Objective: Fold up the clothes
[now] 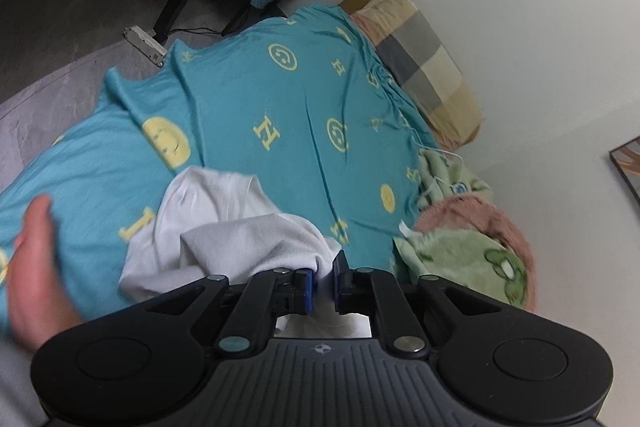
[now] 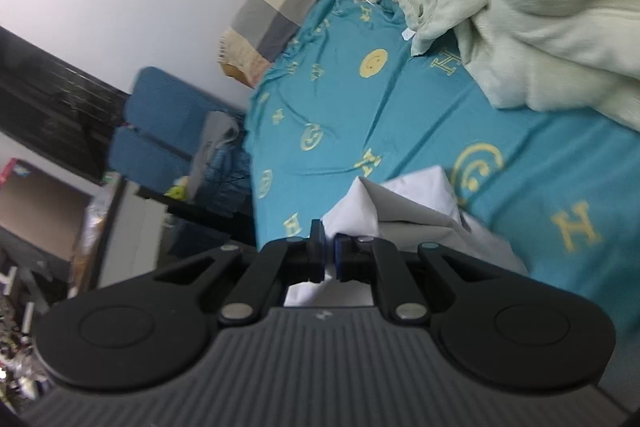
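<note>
You are working over a bed [image 1: 280, 99] spread with a teal sheet [image 2: 400, 115] printed with yellow smiley faces and the letter "H", the only writing you can read. A checked pillow [image 1: 424, 67] in tan, grey and cream lies at the far right against a plain white wall [image 1: 520, 7]. Near right on the bed sits a heap of pale green blanket [image 2: 540, 7] with cartoon prints, over something pink and fluffy [image 1: 480, 215]. Left of the bed are a grey floor, dark furniture legs, a power strip [image 1: 145, 45] and blue upholstery [image 2: 160, 115].

The white garment [image 1: 224, 223] lies bunched on the near part of the sheet. Your left gripper [image 1: 323, 281] is closed down to a narrow gap with white cloth pinched between its blue pads. Your right gripper [image 2: 330, 253] is likewise nearly closed on a fold of the same garment [image 2: 404, 203].

A bare hand [image 1: 36, 267], blurred, cuts in at the left edge of the left view. The garment's shape cannot be made out, and the clutter at the far left of the right view is too blurred to name.
</note>
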Demonstrator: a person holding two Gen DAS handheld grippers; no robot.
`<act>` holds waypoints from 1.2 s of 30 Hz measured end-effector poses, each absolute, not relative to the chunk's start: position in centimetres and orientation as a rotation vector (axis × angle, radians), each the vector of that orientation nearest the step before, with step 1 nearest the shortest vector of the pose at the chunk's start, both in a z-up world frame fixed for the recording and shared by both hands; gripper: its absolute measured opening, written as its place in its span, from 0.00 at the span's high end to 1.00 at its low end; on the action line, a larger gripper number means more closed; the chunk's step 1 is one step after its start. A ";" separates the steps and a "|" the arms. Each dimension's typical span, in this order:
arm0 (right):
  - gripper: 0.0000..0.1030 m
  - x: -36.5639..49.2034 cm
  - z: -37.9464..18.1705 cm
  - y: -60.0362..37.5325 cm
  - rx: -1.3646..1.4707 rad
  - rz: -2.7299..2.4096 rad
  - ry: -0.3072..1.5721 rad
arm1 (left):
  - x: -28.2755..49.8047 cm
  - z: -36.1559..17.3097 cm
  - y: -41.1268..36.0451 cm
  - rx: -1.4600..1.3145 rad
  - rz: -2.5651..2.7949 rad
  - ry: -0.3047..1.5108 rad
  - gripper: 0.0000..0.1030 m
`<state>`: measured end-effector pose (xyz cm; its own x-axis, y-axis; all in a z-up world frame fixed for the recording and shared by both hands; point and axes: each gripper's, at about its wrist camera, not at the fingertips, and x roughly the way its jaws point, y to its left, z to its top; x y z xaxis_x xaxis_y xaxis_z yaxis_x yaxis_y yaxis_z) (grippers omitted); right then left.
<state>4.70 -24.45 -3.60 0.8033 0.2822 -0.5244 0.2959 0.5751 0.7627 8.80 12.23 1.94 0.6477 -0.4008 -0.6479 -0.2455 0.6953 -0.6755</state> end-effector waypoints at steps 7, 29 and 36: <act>0.92 14.4 -9.2 -24.6 0.961 -0.050 0.769 | 19.3 -5.1 10.8 -0.745 -0.037 0.932 0.89; 0.40 15.3 -11.1 -22.0 0.608 0.046 0.703 | 17.0 -6.6 4.0 -0.128 -0.127 0.729 0.20; 0.42 16.1 -12.3 -20.0 0.406 0.029 0.771 | 17.2 -9.9 2.4 -0.005 -0.127 0.831 0.20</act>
<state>16.13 -20.02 -12.34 0.7205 0.1726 -0.6716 0.1213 0.9222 0.3671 17.20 2.41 -9.91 0.6668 -0.1146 -0.7364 0.1111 0.9924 -0.0539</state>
